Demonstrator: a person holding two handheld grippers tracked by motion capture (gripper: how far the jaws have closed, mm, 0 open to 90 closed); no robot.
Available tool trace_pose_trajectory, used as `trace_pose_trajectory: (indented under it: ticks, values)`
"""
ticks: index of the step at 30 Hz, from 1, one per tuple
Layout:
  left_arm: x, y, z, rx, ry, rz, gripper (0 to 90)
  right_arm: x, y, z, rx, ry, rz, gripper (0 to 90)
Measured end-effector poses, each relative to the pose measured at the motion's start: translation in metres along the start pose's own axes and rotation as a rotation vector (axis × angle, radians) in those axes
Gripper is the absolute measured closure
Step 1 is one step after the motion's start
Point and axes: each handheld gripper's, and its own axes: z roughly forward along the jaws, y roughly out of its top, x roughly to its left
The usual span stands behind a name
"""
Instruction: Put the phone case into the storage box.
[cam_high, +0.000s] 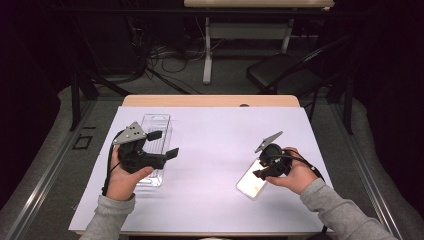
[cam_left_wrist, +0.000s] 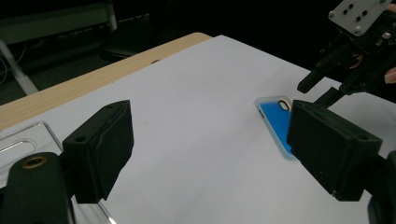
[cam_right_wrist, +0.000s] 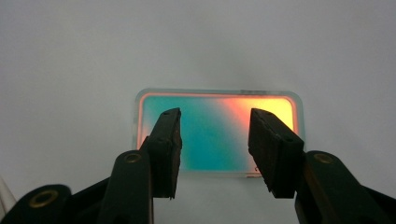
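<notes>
A phone case (cam_high: 251, 184) lies flat on the white sheet (cam_high: 215, 150) at the right. It looks pale in the high view, blue (cam_left_wrist: 275, 121) in the left gripper view, and teal fading to orange (cam_right_wrist: 275, 105) in the right gripper view. My right gripper (cam_high: 260, 167) hovers just above it, pointing down. Its jaws (cam_right_wrist: 215, 116) stand apart over the case's middle without pressing on it. At the left, my left gripper (cam_high: 164, 144) is held above a clear plastic package (cam_high: 156, 125), open wide (cam_left_wrist: 205, 149) with nothing between its pads.
The white sheet covers most of a wooden table (cam_high: 210, 100), whose far edge shows bare. Beyond the table stand a black chair (cam_high: 282, 72), a white table leg (cam_high: 207, 50) and cables on the floor. Open sheet lies between the two hands.
</notes>
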Motion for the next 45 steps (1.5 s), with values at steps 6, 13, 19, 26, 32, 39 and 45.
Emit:
trace_pose_trajectory:
  ticks: [6,13,19,26,32,39,45]
  values:
    - [0.0,0.0,-0.001,-0.003,-0.001,-0.004,15.1,0.007,0.003,0.001,0.006,-0.011,-0.023,57.5]
    - [0.0,0.0,-0.002,-0.003,-0.001,-0.006,15.2,0.014,0.005,0.005,0.043,-0.026,-0.049,60.2]
    - [0.001,0.0,-0.002,-0.003,-0.003,-0.004,15.1,0.019,0.007,0.009,0.064,-0.028,-0.056,63.9]
    - [0.001,0.0,-0.004,-0.006,0.0,-0.007,15.2,0.026,0.008,0.015,0.089,-0.006,-0.048,65.8]
    - [0.001,0.0,-0.004,-0.007,0.001,-0.01,15.2,0.029,0.007,0.022,0.117,0.017,-0.049,66.7]
    - [0.002,0.0,-0.004,-0.007,-0.002,-0.009,15.2,0.036,0.004,0.03,0.153,0.047,-0.032,68.7]
    - [0.002,-0.001,-0.003,-0.004,-0.005,-0.015,15.2,0.04,0.002,0.036,0.168,0.065,-0.034,71.3]
